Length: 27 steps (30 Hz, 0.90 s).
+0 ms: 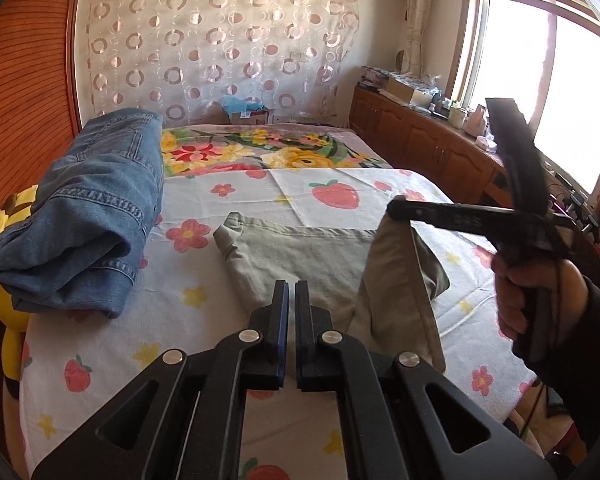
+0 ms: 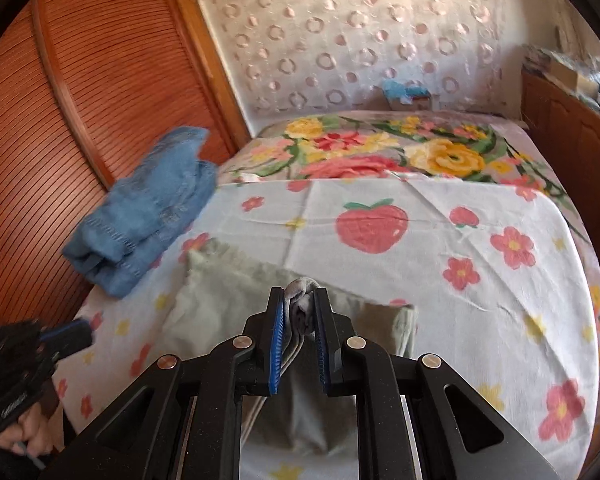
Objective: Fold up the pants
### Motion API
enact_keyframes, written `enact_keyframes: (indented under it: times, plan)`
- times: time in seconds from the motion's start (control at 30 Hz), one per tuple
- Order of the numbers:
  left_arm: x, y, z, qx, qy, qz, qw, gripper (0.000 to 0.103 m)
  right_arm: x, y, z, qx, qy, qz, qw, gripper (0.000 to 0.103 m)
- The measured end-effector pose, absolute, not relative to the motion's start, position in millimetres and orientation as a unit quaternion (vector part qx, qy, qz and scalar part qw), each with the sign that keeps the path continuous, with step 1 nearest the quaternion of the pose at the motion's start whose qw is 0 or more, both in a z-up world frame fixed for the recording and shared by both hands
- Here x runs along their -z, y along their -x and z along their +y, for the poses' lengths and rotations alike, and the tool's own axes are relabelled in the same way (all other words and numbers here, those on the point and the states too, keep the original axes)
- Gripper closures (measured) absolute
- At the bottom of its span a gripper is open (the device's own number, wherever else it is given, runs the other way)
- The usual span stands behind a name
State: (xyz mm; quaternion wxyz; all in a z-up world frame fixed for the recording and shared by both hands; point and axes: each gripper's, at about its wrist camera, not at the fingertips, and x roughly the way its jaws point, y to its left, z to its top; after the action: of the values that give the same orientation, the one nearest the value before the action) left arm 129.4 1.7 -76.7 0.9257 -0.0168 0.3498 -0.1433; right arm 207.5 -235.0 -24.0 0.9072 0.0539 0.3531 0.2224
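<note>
Pants, pale grey-green, lie partly folded on the strawberry-print sheet of the bed, long axis running left-right across the near edge. Right gripper has its jaws clamped on a bunched edge of the pants, lifting that right-hand end so the fabric hangs below the jaws; in the left wrist view this raised flap stands at the pants' right end, with the flat part stretching away to the left. Left gripper sits just short of the pants' near edge, jaws closed and empty, nothing between them. My read: next move is carrying the lifted end leftward over the flat part, so the right hand does the work and the left is nearest for pinning. Folded jeans lie at the bed's left edge, clear of the fold path.
</note>
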Motion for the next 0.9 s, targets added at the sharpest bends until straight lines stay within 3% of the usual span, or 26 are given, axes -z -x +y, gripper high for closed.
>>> enact_keyframes:
  times: [0.1,0.27,0.5,0.9]
  plan:
    - [82.3,-132.1,1.3,0.142,0.015,0.359,0.922,0.081,36.7,-226.3,-237.6,-0.191,-0.057,0.376,0.905,0.087]
    - [92.2,-133.8,-3.1,0.139,0.01,0.369,0.919,0.055,37.8,-220.2,-237.8,-0.199,-0.048,0.379,0.903,0.07]
    - [94.1,-124.4,-19.0,0.16,0.003,0.361,0.919,0.055,28.4,-177.6,-256.8,-0.192,-0.006,0.343,0.919,0.057]
    - [110.3,-102.0,-71.2,0.242,-0.031,0.359,0.901,0.059,41.8,-113.7,-284.8,-0.19,-0.012,0.338,0.922,0.056]
